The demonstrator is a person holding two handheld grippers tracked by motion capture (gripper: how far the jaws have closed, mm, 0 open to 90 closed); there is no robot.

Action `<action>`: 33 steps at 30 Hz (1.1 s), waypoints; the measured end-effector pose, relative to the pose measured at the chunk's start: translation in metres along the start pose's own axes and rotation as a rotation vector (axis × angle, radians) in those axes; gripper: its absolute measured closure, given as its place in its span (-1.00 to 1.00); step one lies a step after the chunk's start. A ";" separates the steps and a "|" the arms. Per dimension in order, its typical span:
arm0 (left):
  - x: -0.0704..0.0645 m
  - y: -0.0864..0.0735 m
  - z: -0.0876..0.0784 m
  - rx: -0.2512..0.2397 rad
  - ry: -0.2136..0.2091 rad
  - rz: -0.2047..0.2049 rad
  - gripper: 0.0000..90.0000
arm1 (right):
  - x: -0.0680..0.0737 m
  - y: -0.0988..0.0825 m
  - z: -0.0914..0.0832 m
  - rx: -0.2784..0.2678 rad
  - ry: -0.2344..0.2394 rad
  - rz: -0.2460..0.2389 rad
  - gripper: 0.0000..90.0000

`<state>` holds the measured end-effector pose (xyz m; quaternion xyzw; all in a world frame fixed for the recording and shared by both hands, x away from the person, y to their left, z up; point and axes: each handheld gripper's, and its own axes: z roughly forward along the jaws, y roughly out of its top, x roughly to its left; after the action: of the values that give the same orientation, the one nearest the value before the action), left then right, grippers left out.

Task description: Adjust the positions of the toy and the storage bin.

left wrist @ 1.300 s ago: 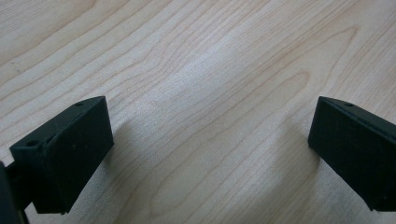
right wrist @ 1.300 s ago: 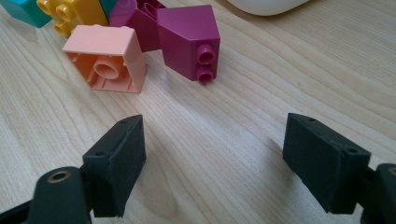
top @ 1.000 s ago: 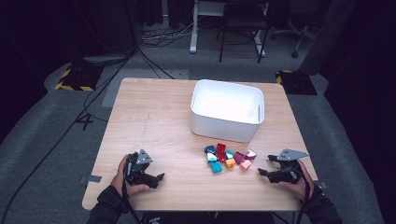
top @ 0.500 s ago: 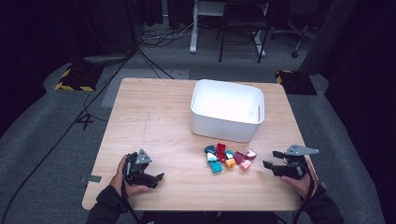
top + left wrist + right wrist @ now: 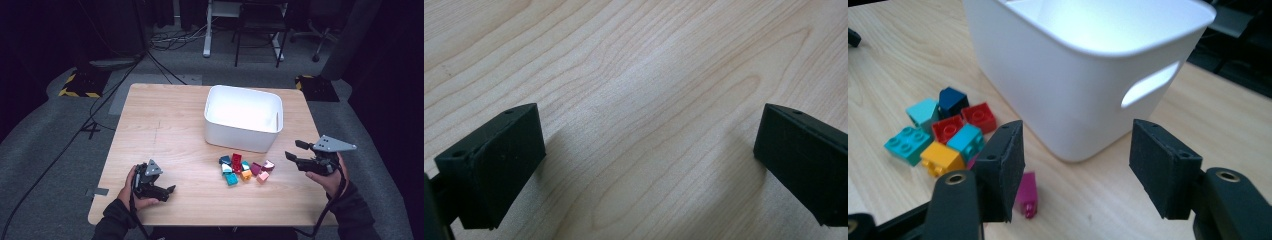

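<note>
counter (image 5: 165,125) carries the white bin (image 5: 243,119); the brick pile (image 5: 243,169) lies just before it. right tool (image 5: 296,152) hovers beside the pile, jaws just narrowing, part open, empty. left tool (image 5: 167,192) rests wide open, empty. risk: a narrowed approach may scatter clustered bricks.

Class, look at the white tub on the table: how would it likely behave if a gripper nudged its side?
The white tub looks empty and thin-walled, so probably light; it would likely slide on the smooth wooden table. Its wide base and low walls suggest tipping is unlikely.
</note>
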<state>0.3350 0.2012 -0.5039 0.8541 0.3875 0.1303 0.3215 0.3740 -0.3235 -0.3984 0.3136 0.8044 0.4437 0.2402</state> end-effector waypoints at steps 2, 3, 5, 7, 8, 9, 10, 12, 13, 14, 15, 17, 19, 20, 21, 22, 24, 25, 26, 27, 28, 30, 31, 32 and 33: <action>0.000 0.000 0.000 -0.002 -0.002 0.001 -0.99 | -0.001 0.011 -0.001 -0.013 -0.006 -0.020 -0.13; 0.000 0.000 0.000 -0.003 -0.001 0.000 -0.99 | 0.000 0.016 0.000 -0.017 -0.007 -0.023 -0.14; 0.000 0.000 0.000 -0.003 -0.001 0.000 -0.99 | 0.001 0.025 0.002 -0.014 -0.010 -0.038 -0.16; 0.000 0.000 0.000 -0.004 0.002 0.002 -0.99 | 0.001 0.032 0.006 -0.010 -0.002 -0.044 -0.17; 0.000 0.000 0.000 -0.001 -0.001 0.001 -0.99 | 0.002 0.035 0.008 -0.011 -0.003 -0.050 -0.17; 0.000 0.000 0.000 -0.001 -0.001 0.001 -0.99 | 0.002 0.035 0.008 -0.011 -0.003 -0.050 -0.17; 0.000 0.000 0.000 -0.001 -0.001 0.000 -0.99 | 0.004 0.043 0.009 -0.024 -0.002 -0.065 -0.17; 0.000 0.000 0.000 -0.002 -0.001 0.001 -0.99 | 0.005 0.045 0.010 -0.025 -0.002 -0.065 -0.17; 0.000 0.000 0.000 -0.001 -0.002 0.001 -0.99 | 0.007 0.048 0.010 -0.026 -0.002 -0.063 -0.17; 0.000 0.000 0.000 -0.001 -0.002 0.001 -0.99 | 0.009 0.054 0.014 -0.036 0.008 -0.079 -0.17; 0.000 0.000 0.000 -0.001 0.001 0.001 -0.99 | 0.010 0.056 0.016 -0.031 0.015 -0.077 -0.16; 0.000 0.000 0.000 0.000 0.000 -0.001 -0.99 | 0.013 0.060 0.022 -0.022 0.034 -0.088 -0.17; 0.000 0.000 0.000 -0.001 0.000 0.001 -0.99 | 0.014 0.062 0.026 -0.013 0.045 -0.091 -0.18; 0.000 0.000 0.000 -0.001 0.002 0.002 -0.99 | 0.017 0.065 0.035 0.007 0.050 -0.092 -0.18; 0.000 0.000 0.000 -0.001 -0.001 0.000 -0.99 | 0.017 0.065 0.038 0.007 0.064 -0.087 -0.18; 0.000 0.000 0.000 -0.001 -0.001 0.000 -0.99 | 0.017 0.065 0.038 0.007 0.064 -0.087 -0.18; 0.000 0.000 0.000 -0.001 -0.002 0.001 -0.99 | 0.021 0.068 0.053 0.027 0.098 -0.077 -0.13; 0.000 0.000 0.000 -0.001 -0.002 0.001 -0.99 | 0.021 0.068 0.053 0.027 0.098 -0.077 -0.13; 0.000 0.000 0.000 -0.002 -0.003 0.002 -0.99 | 0.026 0.069 0.064 0.058 0.097 -0.093 -0.10; 0.000 0.000 0.000 -0.002 -0.001 0.001 -0.99 | 0.029 0.070 0.067 0.065 0.088 -0.088 -0.09; 0.000 0.000 0.000 0.000 -0.001 -0.001 -0.99 | 0.031 0.071 0.071 0.062 0.088 -0.099 -0.06; 0.000 0.000 0.000 -0.001 0.000 0.001 -0.99 | 0.034 0.075 0.076 0.066 0.086 -0.101 0.03; 0.000 0.000 0.000 -0.001 0.000 0.001 -0.99 | 0.034 0.075 0.076 0.066 0.086 -0.101 0.03; 0.000 0.000 0.000 -0.001 0.002 0.002 -0.99 | 0.035 0.077 0.083 0.083 0.095 -0.098 0.06; 0.000 0.000 0.000 -0.003 -0.001 0.001 -0.99 | 0.034 0.078 0.086 0.089 0.092 -0.103 0.08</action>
<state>0.3351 0.2011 -0.5041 0.8538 0.3869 0.1304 0.3229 0.4304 -0.2183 -0.3772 0.2614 0.8486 0.4085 0.2115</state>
